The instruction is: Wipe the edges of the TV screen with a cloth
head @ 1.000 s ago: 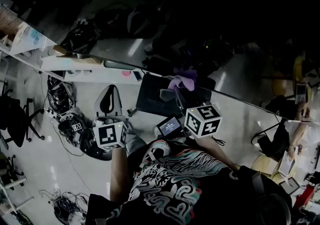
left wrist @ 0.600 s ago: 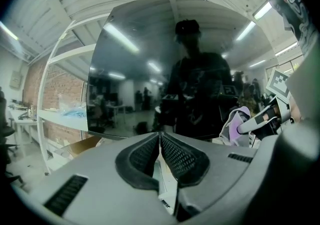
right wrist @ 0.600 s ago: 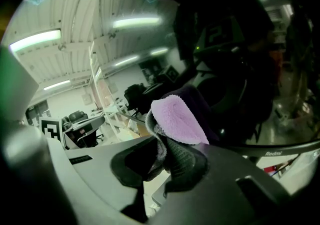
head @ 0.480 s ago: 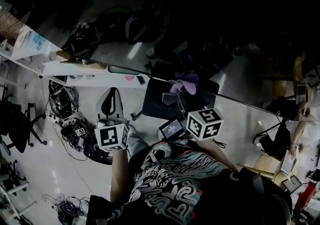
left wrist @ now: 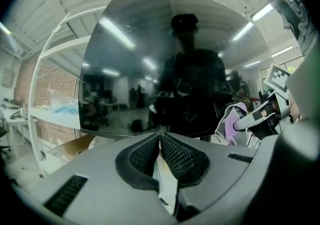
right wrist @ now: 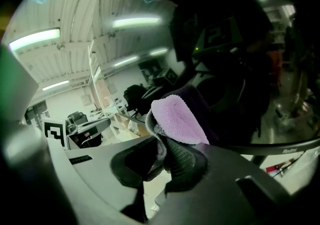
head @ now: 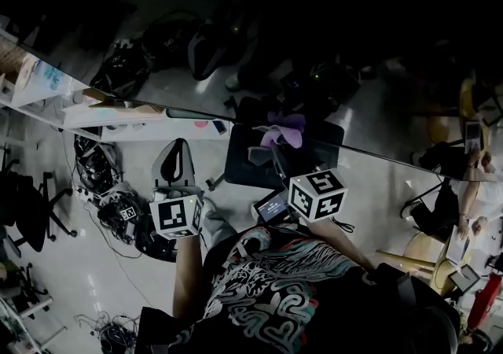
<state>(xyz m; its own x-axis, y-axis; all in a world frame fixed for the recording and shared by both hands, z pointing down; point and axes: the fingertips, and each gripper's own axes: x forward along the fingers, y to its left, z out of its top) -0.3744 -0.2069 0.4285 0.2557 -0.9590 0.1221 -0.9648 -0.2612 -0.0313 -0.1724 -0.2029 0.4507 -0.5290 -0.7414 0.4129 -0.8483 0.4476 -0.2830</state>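
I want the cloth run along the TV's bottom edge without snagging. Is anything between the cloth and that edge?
Nothing visible does. The right hand-held gripper holds the purple cloth right at the lower edge of the TV screen, with no object between them. Whether the cloth touches it, I cannot tell.

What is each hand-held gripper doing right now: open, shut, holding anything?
Left hand-held gripper: closed, nothing between its jaws.
Right hand-held gripper: closed on the purple cloth.
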